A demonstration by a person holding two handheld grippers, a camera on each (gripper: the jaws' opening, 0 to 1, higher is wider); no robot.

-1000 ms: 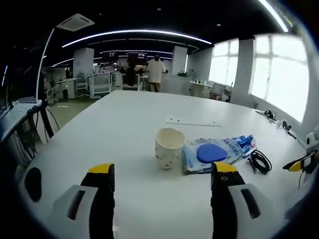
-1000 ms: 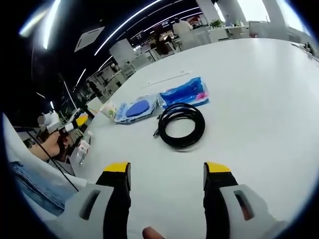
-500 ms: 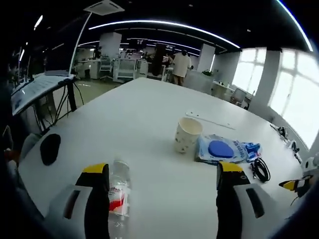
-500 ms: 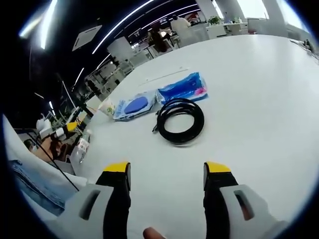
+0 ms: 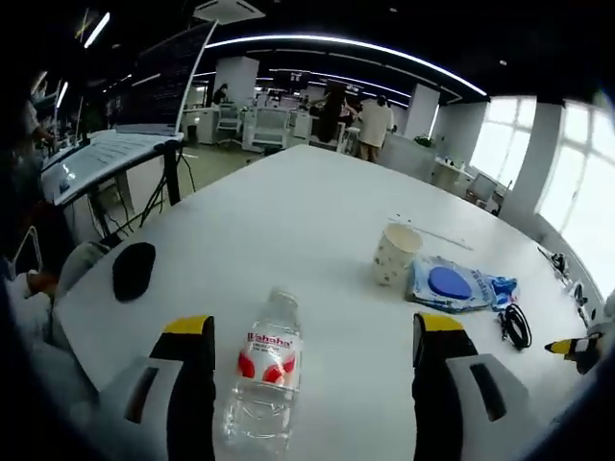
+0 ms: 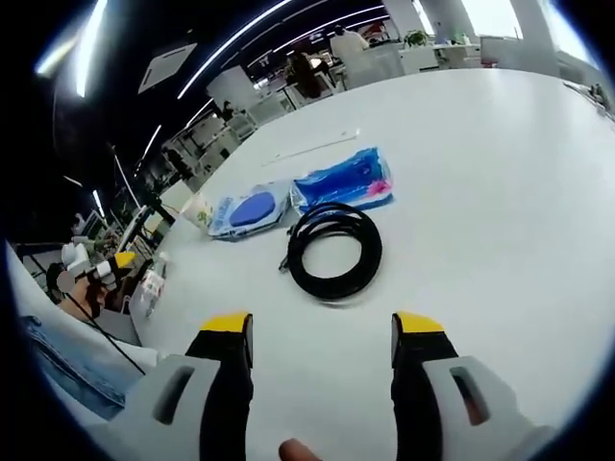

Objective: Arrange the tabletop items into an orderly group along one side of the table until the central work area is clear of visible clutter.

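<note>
Tidying apparently unstarted: clear plastic water bottle [image 5: 263, 389], spotted paper cup [image 5: 395, 254] and black coiled cable [image 6: 332, 251] lie scattered near the cup; both jaws open, empty.

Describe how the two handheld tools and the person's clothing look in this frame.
Both tools look alike: the left tool and the right tool each have two black jaws capped with yellow tips, set in light grey housings with slotted openings. A blue denim sleeve shows at the lower left of the right gripper view.
</note>
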